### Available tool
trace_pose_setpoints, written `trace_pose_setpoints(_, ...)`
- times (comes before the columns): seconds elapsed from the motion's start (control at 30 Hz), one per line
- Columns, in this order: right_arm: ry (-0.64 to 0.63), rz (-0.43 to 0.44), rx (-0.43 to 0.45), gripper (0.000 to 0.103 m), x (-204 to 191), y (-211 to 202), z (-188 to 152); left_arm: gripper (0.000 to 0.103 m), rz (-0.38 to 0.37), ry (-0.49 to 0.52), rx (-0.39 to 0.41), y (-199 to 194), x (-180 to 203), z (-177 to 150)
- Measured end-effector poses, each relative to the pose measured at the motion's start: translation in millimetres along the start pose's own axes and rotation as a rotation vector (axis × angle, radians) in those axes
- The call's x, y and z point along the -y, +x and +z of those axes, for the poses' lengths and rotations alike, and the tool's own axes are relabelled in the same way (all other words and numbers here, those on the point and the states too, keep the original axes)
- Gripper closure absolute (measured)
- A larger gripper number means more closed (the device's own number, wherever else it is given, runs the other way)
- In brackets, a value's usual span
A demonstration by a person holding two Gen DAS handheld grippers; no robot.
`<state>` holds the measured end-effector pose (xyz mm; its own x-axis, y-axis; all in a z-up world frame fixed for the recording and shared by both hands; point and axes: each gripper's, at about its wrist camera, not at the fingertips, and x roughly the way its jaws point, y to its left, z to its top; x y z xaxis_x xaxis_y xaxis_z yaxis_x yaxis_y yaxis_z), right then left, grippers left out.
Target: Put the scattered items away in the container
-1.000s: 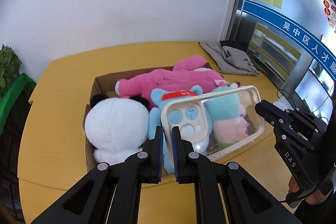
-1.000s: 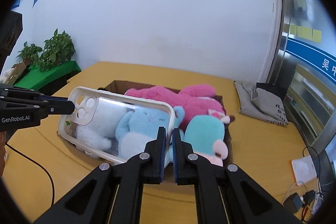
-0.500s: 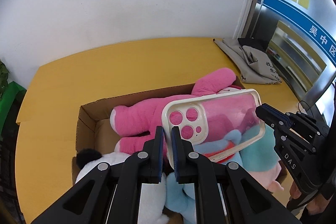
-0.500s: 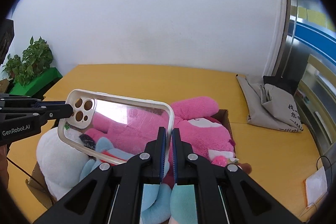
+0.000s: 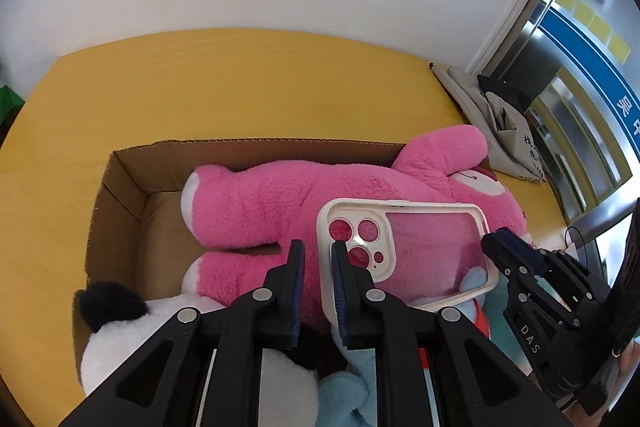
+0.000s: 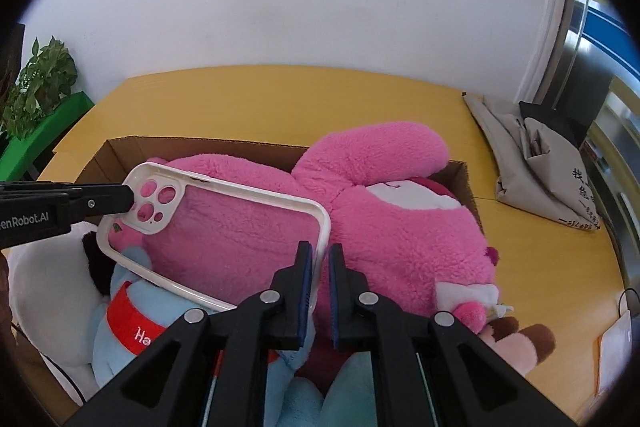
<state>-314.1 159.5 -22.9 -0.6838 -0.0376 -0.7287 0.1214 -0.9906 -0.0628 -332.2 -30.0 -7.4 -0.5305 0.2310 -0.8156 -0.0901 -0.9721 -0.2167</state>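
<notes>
A clear phone case with a white rim hangs over the cardboard box, just above the pink plush. My left gripper has its fingers slightly parted; the case's camera end lies against the right finger, outside the gap. My right gripper is shut on the case's other end. The case also shows in the right wrist view above the pink plush. A panda plush and a light blue plush lie in the box's near part.
The box stands on a yellow table. A grey cloth bag lies at the table's right. A green plant stands off the table's left. A white wall is behind. A teal plush lies near the right gripper.
Both grippers have carried the case forward and down over the box, close above the pink plush. The left gripper's fingers have parted a little and the case end now lies outside them.
</notes>
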Motion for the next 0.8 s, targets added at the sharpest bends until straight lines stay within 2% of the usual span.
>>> trace_pose_setpoints(0.03,0.008,-0.024,0.018,0.076,2,-6,1,0.07,0.021,0.013,0.025,-11,3,-3)
trace_pose_setpoints(0.07,0.016,-0.047,0.047,0.053,4,-17,1,0.046,0.035,0.025,0.056,-23,6,-7)
trace_pose_setpoints(0.1,0.027,-0.065,0.078,0.039,9,-28,0,0.022,0.041,0.036,0.092,-36,8,-11)
trace_pose_setpoints(0.13,0.04,-0.078,0.108,0.019,14,-40,-2,0.013,0.042,0.051,0.135,-51,12,-18)
trace_pose_setpoints(0.17,0.048,-0.079,0.138,0.019,17,-56,-6,0.004,0.043,0.071,0.176,-67,17,-26)
trace_pose_setpoints(0.2,0.043,-0.068,0.159,0.019,18,-72,-11,0.001,0.041,0.094,0.209,-83,22,-36)
trace_pose_setpoints(0.33,-0.022,-0.049,0.198,0.019,12,-122,-38,0.001,0.053,0.155,0.286,-138,42,-80)
trace_pose_setpoints(0.43,-0.051,-0.018,0.199,0.019,-3,-151,-67,0.001,0.052,0.163,0.336,-170,47,-114)
trace_pose_setpoints(0.53,-0.01,-0.008,0.213,0.019,-11,-175,-97,0.001,0.057,0.165,0.35,-188,48,-148)
trace_pose_setpoints(0.67,0.005,0.025,0.188,0.019,-23,-193,-133,0.001,0.058,0.136,0.358,-201,44,-189)
trace_pose_setpoints(0.8,0.02,0.03,0.173,0.019,-23,-205,-150,0.0,0.07,0.086,0.346,-205,39,-221)
